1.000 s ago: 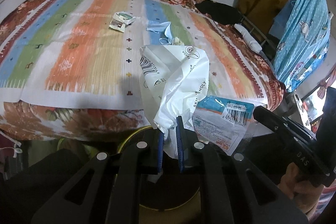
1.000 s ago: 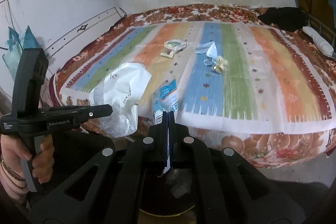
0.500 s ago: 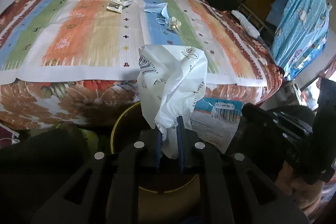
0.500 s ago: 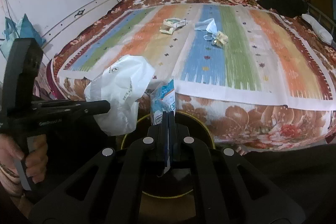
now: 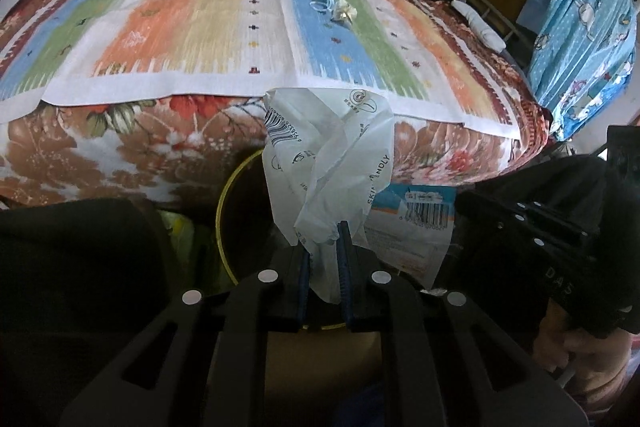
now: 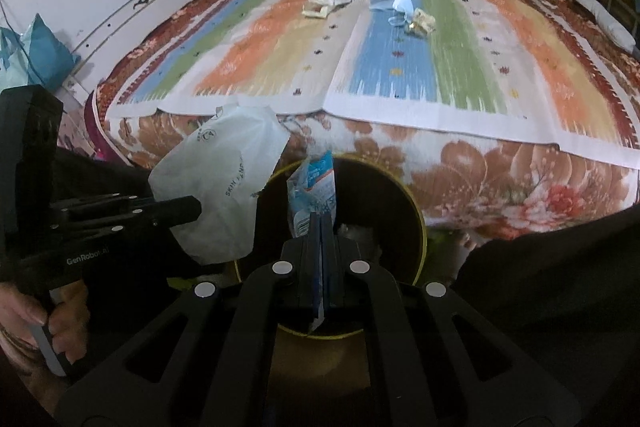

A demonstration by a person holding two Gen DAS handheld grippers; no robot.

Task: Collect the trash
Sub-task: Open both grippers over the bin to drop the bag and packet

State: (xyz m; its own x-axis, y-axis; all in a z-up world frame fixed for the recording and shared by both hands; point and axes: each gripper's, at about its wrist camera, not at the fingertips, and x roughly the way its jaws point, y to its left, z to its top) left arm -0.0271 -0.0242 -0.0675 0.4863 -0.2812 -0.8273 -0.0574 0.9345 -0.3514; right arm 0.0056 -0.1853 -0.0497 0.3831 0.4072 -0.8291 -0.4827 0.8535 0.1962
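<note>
I have each hand-held gripper clamped on trash, left (image 5: 323, 247) on the white bag (image 5: 328, 163), right (image 6: 321, 227) on the blue wrapper (image 6: 314, 187), both over the bin (image 6: 416, 219) for dropping.

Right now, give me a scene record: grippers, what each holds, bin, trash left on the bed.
left gripper: shut on white plastic bag
right gripper: shut on blue wrapper
bin: dark, yellow rim, below both grippers, beside the bed
left on bed: small cartons, blue face mask, crumpled yellow wrapper
</note>
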